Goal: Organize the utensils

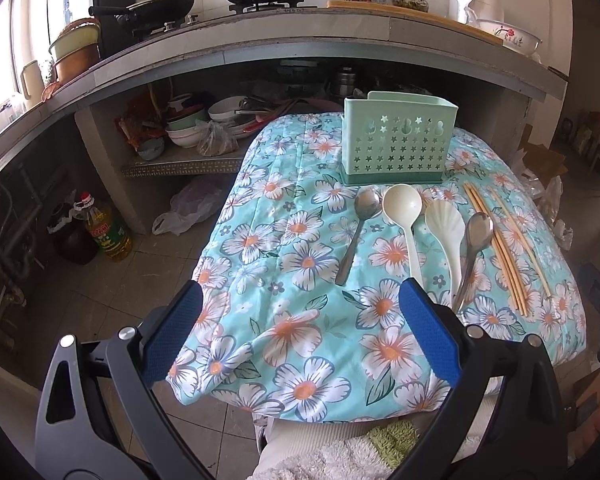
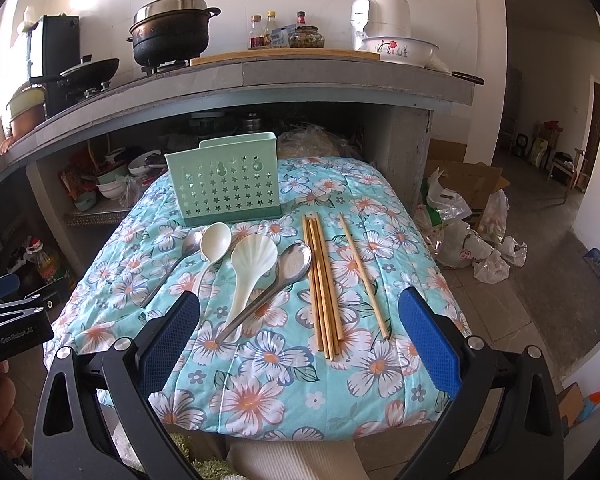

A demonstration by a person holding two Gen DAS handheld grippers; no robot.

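Observation:
A mint green utensil holder (image 1: 396, 138) (image 2: 224, 184) with star holes stands at the far end of a floral cloth-covered table (image 1: 300, 344) (image 2: 284, 392). In front of it lie a metal spoon (image 1: 358, 232) (image 2: 180, 256), a white ladle (image 1: 404, 216) (image 2: 214, 246), a white shell-shaped spoon (image 1: 446, 228) (image 2: 248, 272), a second metal spoon (image 1: 474, 248) (image 2: 284, 276) and several wooden chopsticks (image 1: 500, 248) (image 2: 324, 284). My left gripper (image 1: 300, 296) is open and empty above the near part of the table. My right gripper (image 2: 300, 304) is open and empty, hovering near the chopsticks' near ends.
A concrete kitchen counter (image 1: 260, 40) (image 2: 300, 76) with pots, bottles and a bowl runs behind the table. Dishes sit on the shelf under it (image 1: 196, 128). An oil bottle (image 1: 106, 232) stands on the floor at left. Plastic bags and a cardboard box (image 2: 468, 216) lie at right.

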